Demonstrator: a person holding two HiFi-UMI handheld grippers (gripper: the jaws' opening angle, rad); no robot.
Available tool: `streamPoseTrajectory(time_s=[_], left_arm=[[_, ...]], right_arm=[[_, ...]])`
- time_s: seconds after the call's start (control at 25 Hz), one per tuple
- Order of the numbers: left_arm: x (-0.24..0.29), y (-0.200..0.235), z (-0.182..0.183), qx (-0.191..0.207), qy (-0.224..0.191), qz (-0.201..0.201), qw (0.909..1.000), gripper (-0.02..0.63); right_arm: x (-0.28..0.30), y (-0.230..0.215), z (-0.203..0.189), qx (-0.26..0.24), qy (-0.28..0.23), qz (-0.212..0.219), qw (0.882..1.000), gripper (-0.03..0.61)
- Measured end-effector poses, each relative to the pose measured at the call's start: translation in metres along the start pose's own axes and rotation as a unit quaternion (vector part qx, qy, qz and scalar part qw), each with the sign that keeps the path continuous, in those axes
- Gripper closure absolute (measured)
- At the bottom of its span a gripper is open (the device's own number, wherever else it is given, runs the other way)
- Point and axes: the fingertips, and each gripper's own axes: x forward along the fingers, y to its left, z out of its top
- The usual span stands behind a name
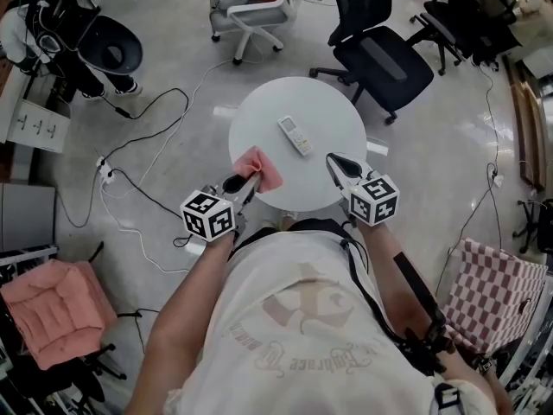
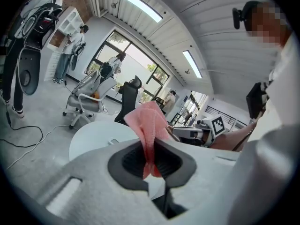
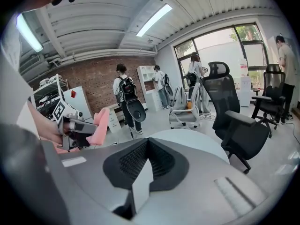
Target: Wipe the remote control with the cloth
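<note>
Two claws over worktop (image 1: 333,115) near edge
Left claw (image 1: 243,181) clamped on pink cloth (image 1: 263,169); right claw (image 1: 337,163) closed, empty; remote control (image 1: 295,135) lies near worktop centre, apart from both

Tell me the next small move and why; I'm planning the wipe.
Probably move the left hand-held gripper toward the remote and lower it. It grips the cloth, and the remote lies uncovered on the table, apart from the cloth.
</note>
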Motion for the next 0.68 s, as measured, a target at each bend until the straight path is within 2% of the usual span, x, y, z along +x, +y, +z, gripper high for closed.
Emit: streamPoseTrajectory(time_s=[0.68], left_arm=[[-0.021, -0.025, -0.028, 0.005, 0.007, -0.019, 0.9998, 0.595]], right_arm=[[-0.021, 0.034, -0.013, -0.001, -0.018, 0.006, 1.0, 0.572]])
